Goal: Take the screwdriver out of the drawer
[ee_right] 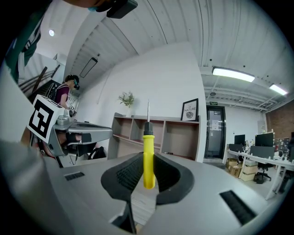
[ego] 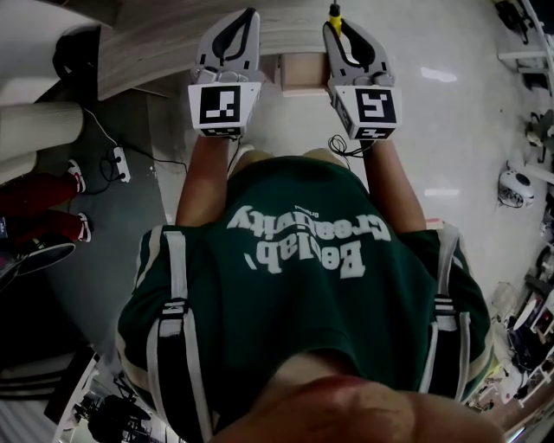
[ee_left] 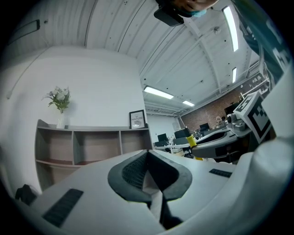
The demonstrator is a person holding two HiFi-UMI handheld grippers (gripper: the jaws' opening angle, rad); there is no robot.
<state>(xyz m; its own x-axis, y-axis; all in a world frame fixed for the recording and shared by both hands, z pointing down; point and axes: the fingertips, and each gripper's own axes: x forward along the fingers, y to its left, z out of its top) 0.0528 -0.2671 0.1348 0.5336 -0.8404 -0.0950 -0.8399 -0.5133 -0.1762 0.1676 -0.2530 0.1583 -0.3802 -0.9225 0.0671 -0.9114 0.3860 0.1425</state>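
Note:
A screwdriver with a yellow handle stands upright between the pads of my right gripper, its thin metal shaft pointing up. The right gripper is shut on the handle and held level. In the head view the right gripper reaches forward over the pale wooden drawer, and the yellow handle peeks out at its tip. My left gripper is shut with nothing in it. In the head view it is level beside the right one. The left gripper view shows the screwdriver in the right gripper.
A wooden tabletop runs across the far side. A power strip and cables lie on the floor at left, near a person's legs. An open shelf unit with a flower vase and a framed picture stands against the wall.

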